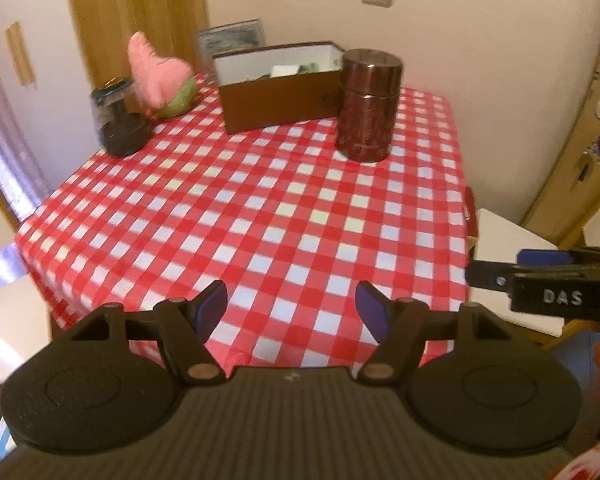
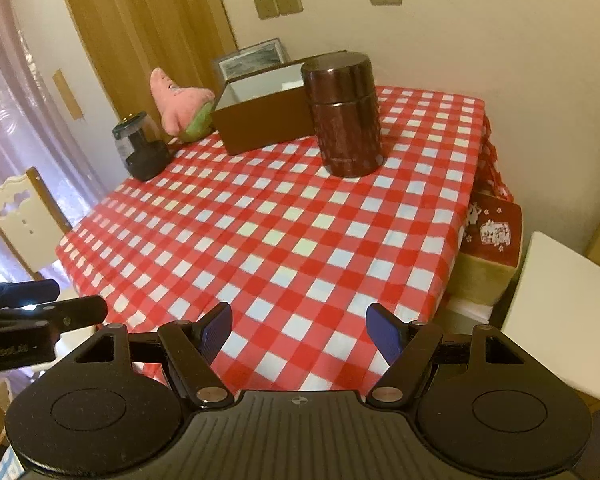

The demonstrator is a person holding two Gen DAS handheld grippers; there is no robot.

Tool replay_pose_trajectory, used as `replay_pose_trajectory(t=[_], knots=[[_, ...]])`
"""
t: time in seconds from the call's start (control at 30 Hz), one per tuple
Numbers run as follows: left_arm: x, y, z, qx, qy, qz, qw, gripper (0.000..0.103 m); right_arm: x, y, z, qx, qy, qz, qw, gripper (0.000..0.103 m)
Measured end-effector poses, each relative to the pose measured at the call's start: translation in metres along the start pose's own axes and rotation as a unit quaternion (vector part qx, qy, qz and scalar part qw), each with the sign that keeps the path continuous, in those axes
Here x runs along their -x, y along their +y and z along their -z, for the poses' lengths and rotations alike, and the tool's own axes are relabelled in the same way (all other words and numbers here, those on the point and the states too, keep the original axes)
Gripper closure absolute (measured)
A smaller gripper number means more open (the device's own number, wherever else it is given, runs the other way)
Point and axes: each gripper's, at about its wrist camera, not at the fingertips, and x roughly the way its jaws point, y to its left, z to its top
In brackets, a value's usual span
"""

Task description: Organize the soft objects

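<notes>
Both cameras sit at the near edge of the checked table (image 1: 260, 208), looking forward and down. The left one is further left. The 2 views share the box (image 2: 260, 124) and brown can (image 1: 368, 104).

A pink plush toy (image 1: 158, 74) with a green lower part sits at the far left corner of my tabletop (image 1: 260, 208), its pointed top tilted left. It seems to touch the open brown box (image 1: 278, 96) beside it, which holds a few small items, too blurred to identify.
</notes>
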Motion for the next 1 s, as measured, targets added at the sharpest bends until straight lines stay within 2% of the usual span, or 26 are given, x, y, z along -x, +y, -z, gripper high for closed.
replay_pose_trajectory(t=[0.23,0.47,0.73,1.0], knots=[[0.024,-0.026,0.016,0.046,-0.015,-0.027,0.9985,0.034,0.011,-0.01,0.0,0.047,0.012,-0.028,0.998,0.029],[0.048,-0.071,0.038,0.076,-0.025,-0.041,0.996,0.034,0.041,-0.037,0.013,0.09,0.014,-0.054,0.994,0.029],[0.068,-0.103,0.053,0.086,-0.024,-0.057,0.9944,0.034,0.066,-0.058,0.03,0.106,0.026,-0.071,0.991,0.029],[0.068,-0.119,0.062,0.09,-0.008,-0.062,0.994,0.034,0.071,-0.066,0.037,0.108,0.035,-0.083,0.99,0.029]])
